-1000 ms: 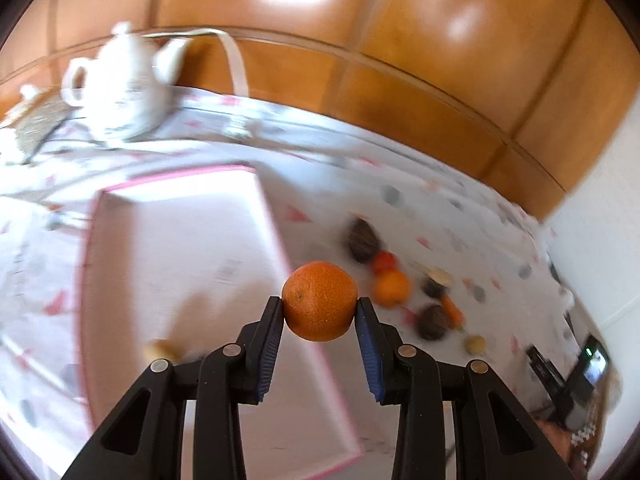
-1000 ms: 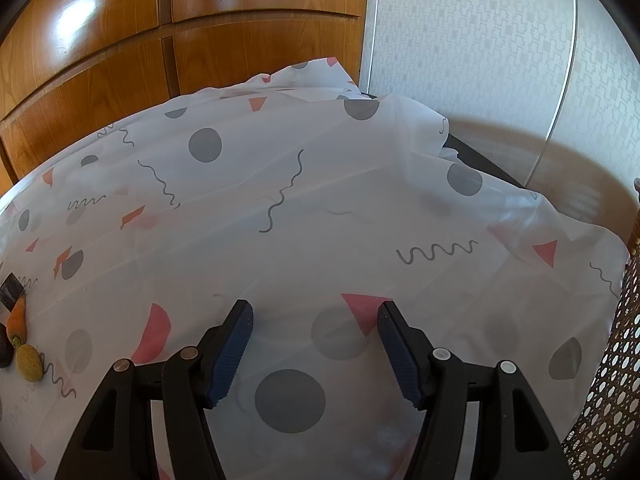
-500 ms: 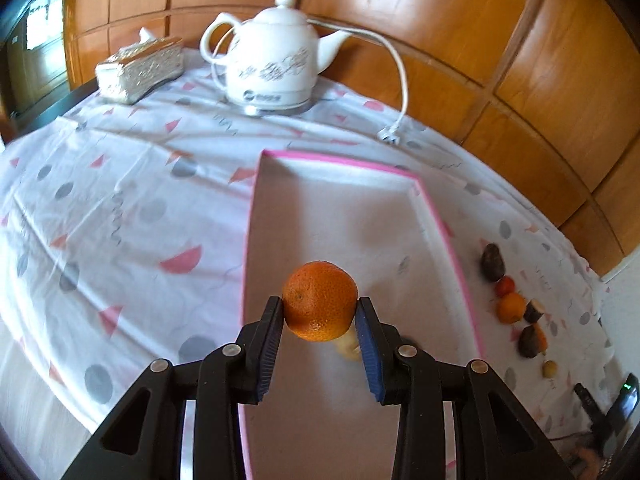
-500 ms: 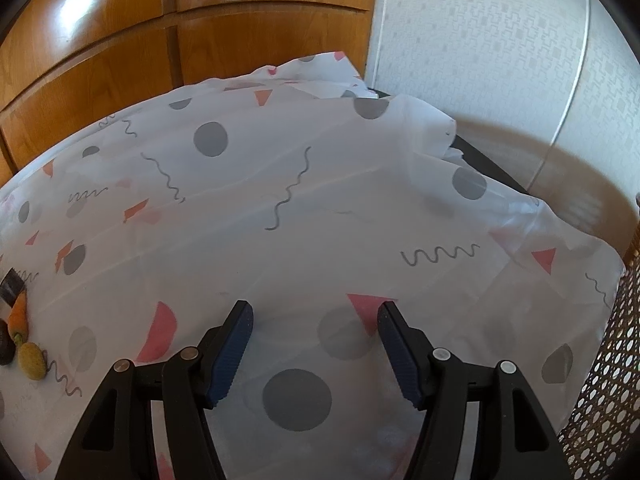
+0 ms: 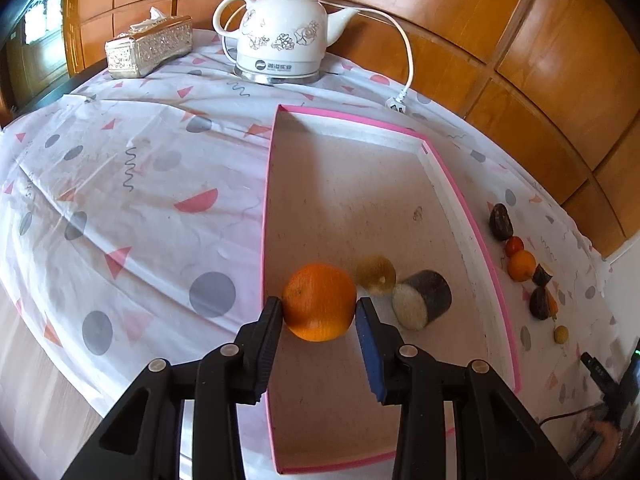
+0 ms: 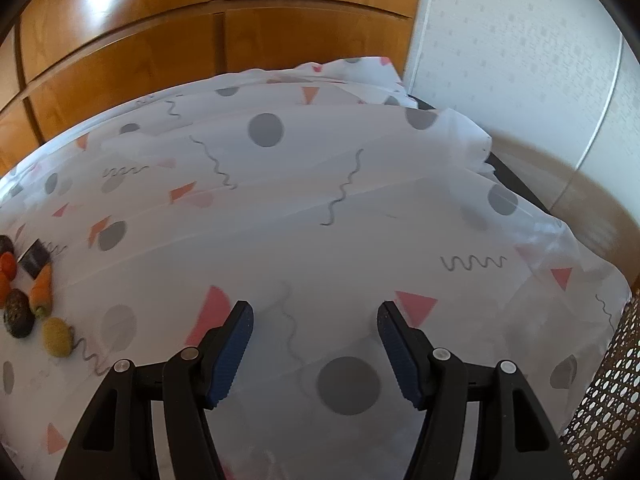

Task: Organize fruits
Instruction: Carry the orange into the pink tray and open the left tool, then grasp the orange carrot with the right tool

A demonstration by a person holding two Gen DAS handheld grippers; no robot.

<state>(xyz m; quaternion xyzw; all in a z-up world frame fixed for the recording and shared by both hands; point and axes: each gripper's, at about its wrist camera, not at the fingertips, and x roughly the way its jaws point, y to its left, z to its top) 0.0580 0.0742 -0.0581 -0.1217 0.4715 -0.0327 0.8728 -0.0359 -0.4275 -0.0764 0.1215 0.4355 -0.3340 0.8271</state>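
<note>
My left gripper (image 5: 319,312) is shut on an orange (image 5: 319,301) and holds it over the near left part of a pink-rimmed tray (image 5: 460,188). In the tray lie a yellowish fruit (image 5: 376,274) and a dark cut piece with a pale face (image 5: 422,298). Several fruits lie in a row on the cloth right of the tray, among them a dark one (image 5: 501,222), a small red one (image 5: 514,246) and a small orange one (image 5: 521,266). My right gripper (image 6: 315,322) is open and empty above the spotted cloth. The fruit row shows at its far left, with a carrot (image 6: 42,290) and a yellow fruit (image 6: 58,337).
A white teapot (image 5: 282,36) with a cord and plug stands behind the tray. A silver tissue box (image 5: 148,46) sits at the back left. Wooden panels back the table. A wicker chair (image 6: 604,408) is at the right edge. A black device (image 5: 608,380) lies near right.
The left gripper has swung with the orange from the fruit row to over the tray and come lower. The right gripper has drifted slightly and stays open.
</note>
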